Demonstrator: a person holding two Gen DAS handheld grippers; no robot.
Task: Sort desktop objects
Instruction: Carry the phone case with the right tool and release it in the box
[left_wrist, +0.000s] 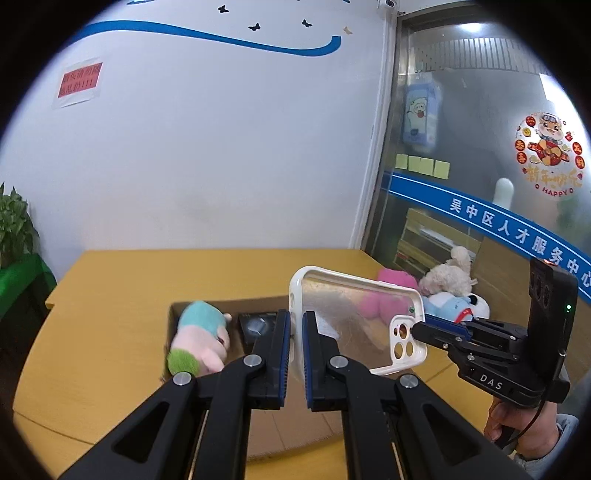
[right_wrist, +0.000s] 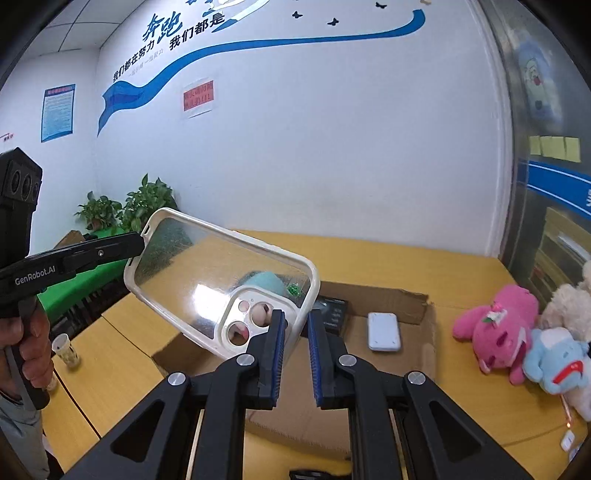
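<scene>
Both the left gripper and right gripper are clamped on opposite ends of the clear white-rimmed phone case, apparently to steady it above the near open cardboard box.

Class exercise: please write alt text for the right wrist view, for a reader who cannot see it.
Two claws hold a clear phone case in the air, the right claw shut on its camera end and the left claw on the far end. Below, on a yellow table, an open cardboard box holds a white device; plush toys lie to the right.
</scene>
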